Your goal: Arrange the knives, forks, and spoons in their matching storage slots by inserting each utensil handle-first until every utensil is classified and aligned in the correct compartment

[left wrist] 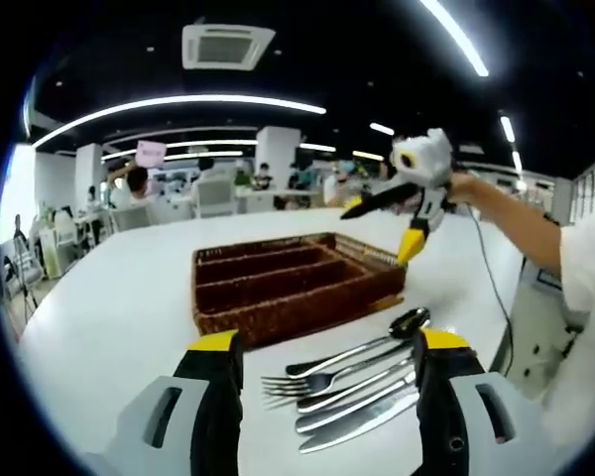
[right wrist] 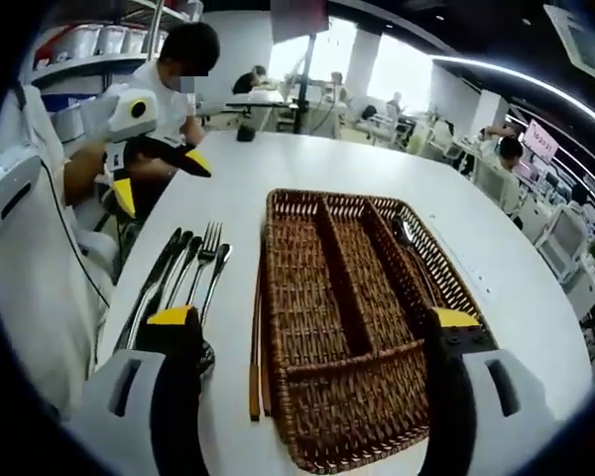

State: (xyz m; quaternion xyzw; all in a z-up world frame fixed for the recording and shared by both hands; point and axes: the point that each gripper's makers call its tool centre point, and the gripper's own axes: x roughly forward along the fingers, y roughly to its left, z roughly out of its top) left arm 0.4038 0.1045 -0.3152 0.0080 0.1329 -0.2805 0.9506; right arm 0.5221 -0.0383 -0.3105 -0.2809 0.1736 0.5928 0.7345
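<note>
A brown wicker tray [left wrist: 288, 283] with three long slots stands on the white table [left wrist: 119, 307]. In front of it lie a spoon [left wrist: 409, 322], a fork [left wrist: 307, 382] and knives [left wrist: 362, 416], between the open jaws of my left gripper [left wrist: 327, 342]. My right gripper [left wrist: 377, 236] hovers open above the tray's far right corner. In the right gripper view, my right gripper [right wrist: 313, 319] is open over the tray [right wrist: 317, 397]. The cutlery [right wrist: 183, 268] lies left of it, with my left gripper [right wrist: 161, 183] open beyond. A utensil [right wrist: 405, 236] rests in the right slot.
Two brown chopsticks [right wrist: 256, 347] lie along the tray's left wall. A person's white sleeve [right wrist: 40, 288] is close to the table's left edge. Desks, chairs and seated people fill the office behind the table [right wrist: 516, 278].
</note>
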